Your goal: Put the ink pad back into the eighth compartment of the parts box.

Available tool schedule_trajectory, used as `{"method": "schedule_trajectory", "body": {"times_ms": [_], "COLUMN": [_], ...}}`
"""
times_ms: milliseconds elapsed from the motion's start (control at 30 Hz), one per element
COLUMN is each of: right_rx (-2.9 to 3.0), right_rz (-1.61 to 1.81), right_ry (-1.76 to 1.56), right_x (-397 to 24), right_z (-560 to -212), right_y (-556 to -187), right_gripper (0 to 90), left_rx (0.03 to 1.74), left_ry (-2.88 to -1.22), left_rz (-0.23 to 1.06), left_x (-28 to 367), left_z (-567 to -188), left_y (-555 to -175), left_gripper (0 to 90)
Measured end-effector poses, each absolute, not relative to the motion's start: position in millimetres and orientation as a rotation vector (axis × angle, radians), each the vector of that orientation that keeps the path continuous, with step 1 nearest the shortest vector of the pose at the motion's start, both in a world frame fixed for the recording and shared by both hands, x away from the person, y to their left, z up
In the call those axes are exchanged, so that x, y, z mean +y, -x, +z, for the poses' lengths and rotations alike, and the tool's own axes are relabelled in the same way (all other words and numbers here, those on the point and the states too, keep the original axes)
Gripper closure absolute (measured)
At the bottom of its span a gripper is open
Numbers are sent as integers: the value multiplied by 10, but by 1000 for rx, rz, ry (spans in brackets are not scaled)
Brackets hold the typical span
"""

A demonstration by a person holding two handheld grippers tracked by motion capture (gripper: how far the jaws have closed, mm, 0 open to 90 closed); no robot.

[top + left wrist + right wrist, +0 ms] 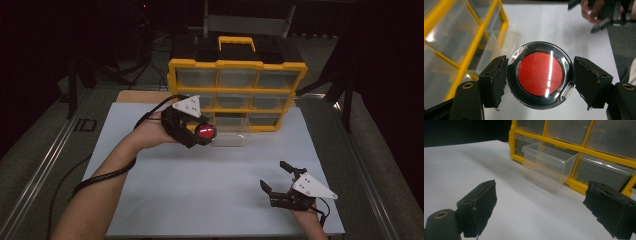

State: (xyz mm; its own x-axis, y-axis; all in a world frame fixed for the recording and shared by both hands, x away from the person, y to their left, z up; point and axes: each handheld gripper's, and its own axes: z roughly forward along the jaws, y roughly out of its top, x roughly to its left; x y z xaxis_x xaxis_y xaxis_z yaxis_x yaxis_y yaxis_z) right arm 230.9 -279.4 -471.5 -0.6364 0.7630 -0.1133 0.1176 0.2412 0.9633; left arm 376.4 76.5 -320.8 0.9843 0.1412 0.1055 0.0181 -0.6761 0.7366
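Note:
A round black case with a red centre under a clear lid (540, 74) sits between the jaws of my left gripper (540, 80), which press on its two sides. From above, the left gripper (201, 135) holds this red disc (206, 132) in the air, just left of a clear drawer (231, 137) pulled out of the bottom row of a yellow organizer (236, 64). My right gripper (273, 175) is down near the table's front right with its jaws wide apart and nothing between them. In its own view, the right gripper (541, 205) faces the clear drawer (549, 167).
The white tabletop (215, 190) stretches between the two hands. The yellow organizer (574, 147), with several clear drawers and a top handle, stands at the back edge. Dark floor and metal rails border the table. My right hand (591, 11) appears far off in the left gripper view.

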Motion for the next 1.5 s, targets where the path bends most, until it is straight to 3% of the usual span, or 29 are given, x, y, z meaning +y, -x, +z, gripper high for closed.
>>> {"method": "schedule_trajectory", "body": {"times_ms": [733, 1500], "right_rx": [1934, 1905], "right_rz": [1432, 1455], "right_ry": [-800, -797], "right_x": [-2798, -2841], "right_z": [-4720, -4707], "right_y": [-2310, -2319], "right_gripper": [101, 101], "left_rx": [191, 264], "left_ry": [-2196, -2202], "left_rz": [270, 225], "left_x": [433, 44], "left_z": [-2972, -3409], "left_y": [-4106, -4427], "left_gripper": [310, 309]}}
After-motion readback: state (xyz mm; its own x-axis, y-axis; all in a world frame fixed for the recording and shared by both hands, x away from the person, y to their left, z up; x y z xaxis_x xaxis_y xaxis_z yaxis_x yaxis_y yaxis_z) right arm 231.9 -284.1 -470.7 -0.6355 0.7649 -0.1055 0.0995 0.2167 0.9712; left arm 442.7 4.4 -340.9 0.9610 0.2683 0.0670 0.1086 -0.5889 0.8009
